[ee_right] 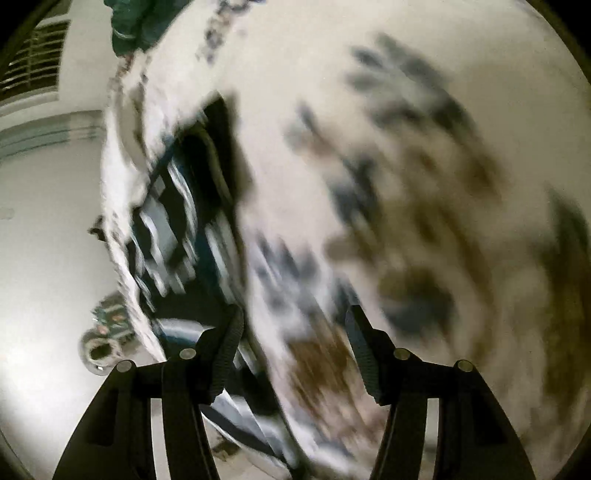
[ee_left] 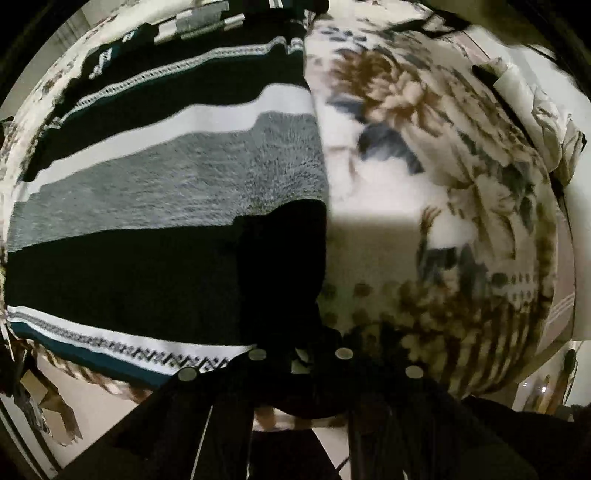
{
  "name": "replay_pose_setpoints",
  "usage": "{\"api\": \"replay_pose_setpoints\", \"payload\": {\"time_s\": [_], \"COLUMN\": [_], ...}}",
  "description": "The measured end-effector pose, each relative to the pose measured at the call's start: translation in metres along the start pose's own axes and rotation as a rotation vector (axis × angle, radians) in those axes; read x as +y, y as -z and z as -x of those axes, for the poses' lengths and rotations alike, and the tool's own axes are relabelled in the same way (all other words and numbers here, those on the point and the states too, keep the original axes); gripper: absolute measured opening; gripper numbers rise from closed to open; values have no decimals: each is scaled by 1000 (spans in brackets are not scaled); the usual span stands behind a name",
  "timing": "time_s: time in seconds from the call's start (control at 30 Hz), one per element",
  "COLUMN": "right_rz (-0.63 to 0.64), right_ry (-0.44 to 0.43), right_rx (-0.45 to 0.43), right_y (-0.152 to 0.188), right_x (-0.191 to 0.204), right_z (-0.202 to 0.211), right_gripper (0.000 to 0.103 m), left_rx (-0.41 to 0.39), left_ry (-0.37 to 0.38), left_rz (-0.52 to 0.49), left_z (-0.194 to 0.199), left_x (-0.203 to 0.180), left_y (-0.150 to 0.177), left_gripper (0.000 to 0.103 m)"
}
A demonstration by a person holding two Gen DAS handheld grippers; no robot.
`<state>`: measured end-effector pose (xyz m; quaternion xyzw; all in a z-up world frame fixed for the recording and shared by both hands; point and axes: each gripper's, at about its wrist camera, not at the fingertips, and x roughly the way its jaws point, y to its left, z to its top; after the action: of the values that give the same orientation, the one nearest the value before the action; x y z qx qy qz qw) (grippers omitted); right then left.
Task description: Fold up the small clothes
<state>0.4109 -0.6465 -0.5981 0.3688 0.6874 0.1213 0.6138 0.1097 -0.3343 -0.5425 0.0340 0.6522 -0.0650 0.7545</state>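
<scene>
A striped knit garment, black, white, grey and teal, lies flat on a floral bedsheet. In the left wrist view my left gripper is closed on a black fold at the garment's right edge, and the cloth hides its fingertips. In the blurred right wrist view my right gripper is open and empty, fingers wide apart above the sheet. The striped garment lies to its left.
The bed edge runs along the lower left with floor beyond. A white crumpled item sits at the far right of the bed. A dark green cloth lies at the top of the right wrist view.
</scene>
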Motion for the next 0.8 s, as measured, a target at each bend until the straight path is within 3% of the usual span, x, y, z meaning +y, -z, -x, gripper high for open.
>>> {"api": "replay_pose_setpoints", "payload": {"time_s": [0.13, 0.27, 0.3, 0.33, 0.37, 0.57, 0.8], "right_rz": [-26, -83, -88, -79, -61, 25, 185], "right_ry": [-124, -118, -140, -144, -130, -5, 168], "right_rx": [-17, -35, -36, -38, -37, -71, -98], "right_y": [-70, -119, -124, -126, -128, -123, -88], "right_x": [19, 25, 27, 31, 37, 88, 221], "right_z": [-30, -60, -65, -68, -70, -50, -25], "right_gripper": [60, 58, 48, 15, 8, 8, 8], "left_rx": [-14, -24, -27, -30, -34, -131, -223], "left_ry": [3, 1, 4, 11, 20, 77, 174], "left_rz": [10, 25, 30, 38, 46, 108, 285], "left_z": [17, 25, 26, 23, 25, 64, 106], "left_x": [0, 8, 12, 14, 16, 50, 134], "left_y": [-5, -8, -8, -13, -16, -24, -15], "left_gripper": [5, 5, 5, 5, 5, 4, 4]}}
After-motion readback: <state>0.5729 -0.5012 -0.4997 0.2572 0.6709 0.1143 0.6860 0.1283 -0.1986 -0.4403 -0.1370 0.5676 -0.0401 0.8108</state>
